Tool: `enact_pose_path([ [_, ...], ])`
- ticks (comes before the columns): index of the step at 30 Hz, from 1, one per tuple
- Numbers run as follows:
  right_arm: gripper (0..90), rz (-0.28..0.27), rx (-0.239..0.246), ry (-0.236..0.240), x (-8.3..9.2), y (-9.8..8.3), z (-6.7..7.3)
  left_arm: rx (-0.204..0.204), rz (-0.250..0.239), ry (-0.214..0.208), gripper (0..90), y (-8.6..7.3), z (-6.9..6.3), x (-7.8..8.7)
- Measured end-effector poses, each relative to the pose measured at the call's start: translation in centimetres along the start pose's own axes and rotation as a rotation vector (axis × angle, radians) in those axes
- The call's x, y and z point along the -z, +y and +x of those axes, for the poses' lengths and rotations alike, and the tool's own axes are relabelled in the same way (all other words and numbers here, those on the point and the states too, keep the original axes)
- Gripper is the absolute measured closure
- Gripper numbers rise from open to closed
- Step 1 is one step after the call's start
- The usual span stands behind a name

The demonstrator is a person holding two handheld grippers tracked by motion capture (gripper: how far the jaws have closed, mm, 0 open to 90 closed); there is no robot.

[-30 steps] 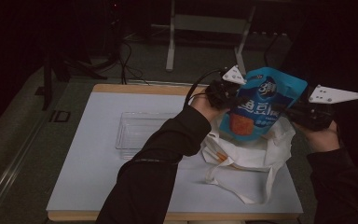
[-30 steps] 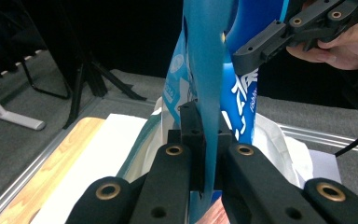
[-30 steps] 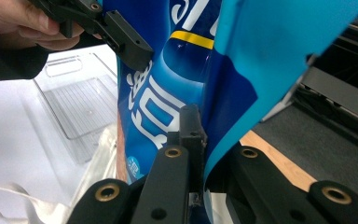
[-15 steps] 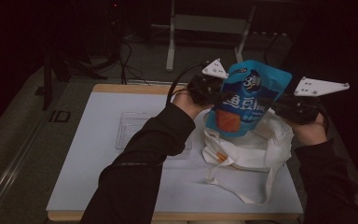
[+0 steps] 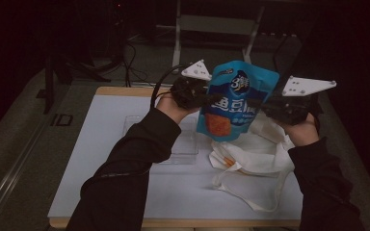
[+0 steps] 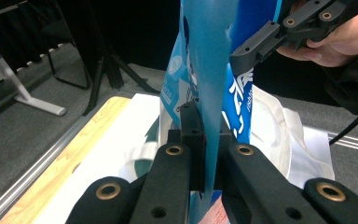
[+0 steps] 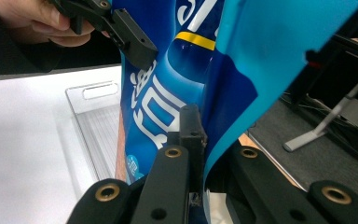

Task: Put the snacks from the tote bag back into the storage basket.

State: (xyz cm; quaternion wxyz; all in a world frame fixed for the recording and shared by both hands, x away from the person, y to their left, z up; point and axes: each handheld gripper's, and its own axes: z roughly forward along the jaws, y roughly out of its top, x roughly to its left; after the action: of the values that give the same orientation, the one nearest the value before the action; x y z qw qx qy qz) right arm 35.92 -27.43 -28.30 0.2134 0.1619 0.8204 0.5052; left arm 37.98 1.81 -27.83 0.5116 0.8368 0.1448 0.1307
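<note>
The blue snack bag (image 5: 236, 103) is held upright in the air above the far right part of the white table (image 5: 101, 183), clear of the surface. The left gripper (image 5: 207, 98) clamps the bag's left side edge; in the left gripper view its jaws are drawn narrow with the blue film (image 6: 212, 93) pinched between them. The right gripper (image 5: 257, 103) clamps the opposite side edge; in the right gripper view the bag's edge (image 7: 242, 93) runs down between its jaws, which are likewise closed onto it. Each gripper is carried by a hand, the left hand (image 5: 171, 108) and the right hand (image 5: 301, 132), both in dark sleeves. Directly below the bag lies a crumpled white tote bag (image 5: 255, 159) near the right edge. A clear plastic tray (image 5: 180, 144) lies flat near the table's centre, just beside the tote.
</note>
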Motion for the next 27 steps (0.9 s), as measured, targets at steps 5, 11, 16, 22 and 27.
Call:
enact_pose_path([
  [5, 88.6, 0.003, 0.014, 0.02, -1.4, 0.6, 0.6, 0.008, -0.001, 0.014, 90.0, -0.9, 0.3, 1.3],
  [11, 88.6, 0.002, 0.019, 0.048, -3.0, 1.3, 1.2, 0.016, 0.001, 0.024, 90.0, -2.0, 0.8, 2.9],
  [16, 88.6, 0.002, 0.029, 0.07, -4.4, 1.8, 1.9, 0.023, 0.003, 0.032, 90.0, -3.0, 1.1, 4.3],
  [22, 88.6, 0.003, 0.044, 0.091, -6.0, 2.4, 2.6, 0.043, -0.006, 0.024, 90.0, -4.3, 1.8, 5.8],
  [27, 88.6, 0.0, 0.043, 0.123, -7.4, 2.7, 3.2, 0.041, -0.001, 0.032, 90.0, -5.4, 2.1, 7.0],
])
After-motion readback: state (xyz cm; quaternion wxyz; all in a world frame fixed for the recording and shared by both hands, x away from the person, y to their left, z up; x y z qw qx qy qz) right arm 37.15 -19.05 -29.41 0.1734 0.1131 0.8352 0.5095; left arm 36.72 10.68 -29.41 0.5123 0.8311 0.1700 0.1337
